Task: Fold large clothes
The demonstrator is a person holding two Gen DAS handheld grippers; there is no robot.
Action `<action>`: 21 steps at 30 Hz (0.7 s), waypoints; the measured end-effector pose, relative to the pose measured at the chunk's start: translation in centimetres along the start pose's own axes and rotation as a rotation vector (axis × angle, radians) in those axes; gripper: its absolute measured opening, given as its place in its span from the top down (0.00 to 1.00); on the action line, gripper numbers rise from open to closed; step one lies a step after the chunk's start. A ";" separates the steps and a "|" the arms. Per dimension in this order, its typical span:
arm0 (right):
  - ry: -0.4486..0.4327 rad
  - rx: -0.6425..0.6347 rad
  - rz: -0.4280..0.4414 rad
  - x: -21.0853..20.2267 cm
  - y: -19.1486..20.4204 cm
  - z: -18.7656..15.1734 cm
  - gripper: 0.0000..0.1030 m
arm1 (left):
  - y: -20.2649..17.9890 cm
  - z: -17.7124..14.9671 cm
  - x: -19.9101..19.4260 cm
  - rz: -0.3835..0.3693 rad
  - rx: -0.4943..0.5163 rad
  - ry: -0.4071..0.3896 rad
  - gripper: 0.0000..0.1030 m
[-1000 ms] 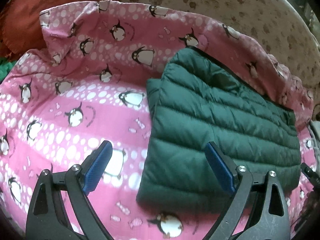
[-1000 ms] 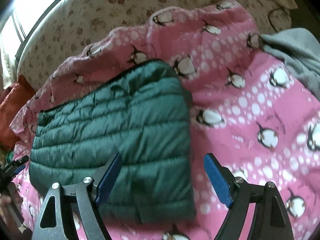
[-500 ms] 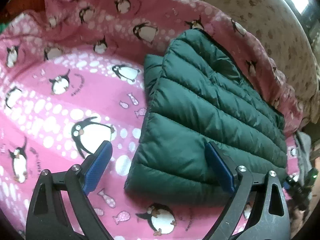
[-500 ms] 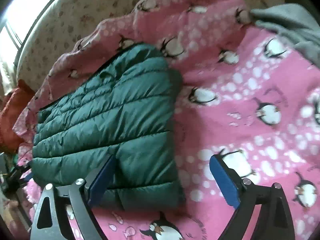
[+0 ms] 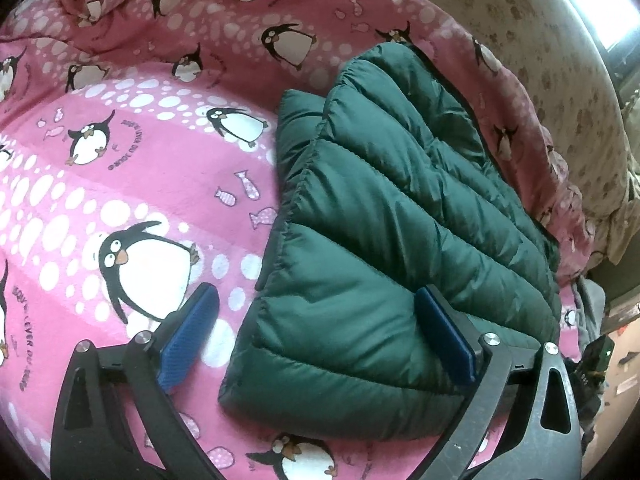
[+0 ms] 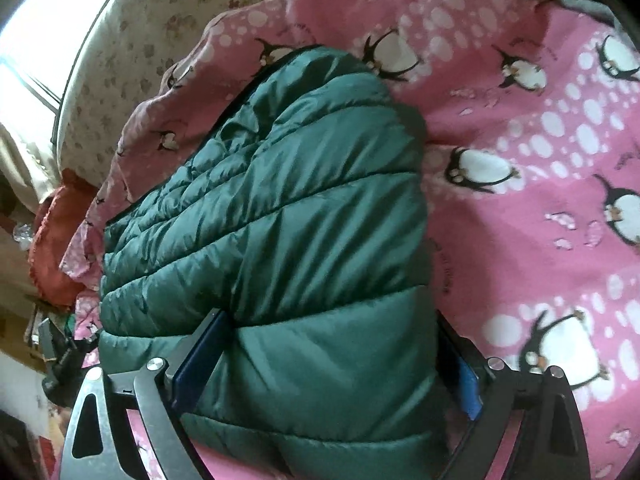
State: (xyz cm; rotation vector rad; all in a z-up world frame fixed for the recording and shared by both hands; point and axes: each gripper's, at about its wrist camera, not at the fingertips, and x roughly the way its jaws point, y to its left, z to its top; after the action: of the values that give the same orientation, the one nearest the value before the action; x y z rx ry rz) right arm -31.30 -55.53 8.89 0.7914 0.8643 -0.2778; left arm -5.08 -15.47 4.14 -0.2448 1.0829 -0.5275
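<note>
A dark green quilted jacket (image 5: 400, 208) lies folded into a rectangle on a pink penguin blanket (image 5: 160, 184). My left gripper (image 5: 316, 294) is open over its near left corner. One blue pad hangs above the blanket and the other rests on the padding. In the right wrist view the jacket (image 6: 280, 220) fills the middle. My right gripper (image 6: 330, 318) stands wide open astride the near right corner. Its left finger sinks into the padding, its right finger sits just outside the jacket's edge, and the fabric bulges between them. The blanket (image 6: 540, 140) spreads to the right.
A beige paw-print sheet (image 5: 540, 40) covers the bed beyond the blanket's far edge. An orange cloth (image 6: 52, 240) lies off the jacket's far left end. A grey garment (image 6: 592, 4) peeks in at the blanket's top right. Bright window light comes from behind the bed.
Both grippers have come down and closer to the jacket's near edge. The right jaws have widened and now straddle the right corner. The left gripper's right finger now touches the padding.
</note>
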 end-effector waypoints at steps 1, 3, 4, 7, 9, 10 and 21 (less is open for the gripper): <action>0.002 0.000 0.001 0.1 0.1 0.0 0.08 | -0.1 0.0 0.0 0.003 0.001 -0.004 0.03; 0.002 -0.008 -0.010 0.4 0.5 -0.1 0.06 | -0.2 -0.1 0.2 0.007 0.004 -0.010 0.02; 0.001 -0.011 -0.014 0.4 0.6 -0.2 0.05 | -0.3 -0.1 0.2 0.009 0.005 -0.013 0.01; 0.003 -0.018 -0.026 0.5 0.9 -0.3 0.04 | -0.4 -0.2 0.4 0.010 0.006 -0.018 0.01; 0.003 -0.017 -0.027 0.6 1.0 -0.2 0.04 | -0.4 -0.2 0.4 0.011 0.006 -0.018 0.01; 0.003 -0.020 -0.026 0.6 1.1 -0.2 0.04 | -0.5 -0.2 0.5 0.011 0.007 -0.019 0.01; -0.015 -0.052 -0.027 0.2 1.7 -0.4 0.11 | -0.6 -0.2 0.6 0.008 0.002 -0.006 0.01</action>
State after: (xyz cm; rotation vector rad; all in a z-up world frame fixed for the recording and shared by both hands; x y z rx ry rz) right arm -30.47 -54.02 9.44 0.7288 0.8654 -0.2838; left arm -5.25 -16.25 3.87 -0.2401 1.0774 -0.5206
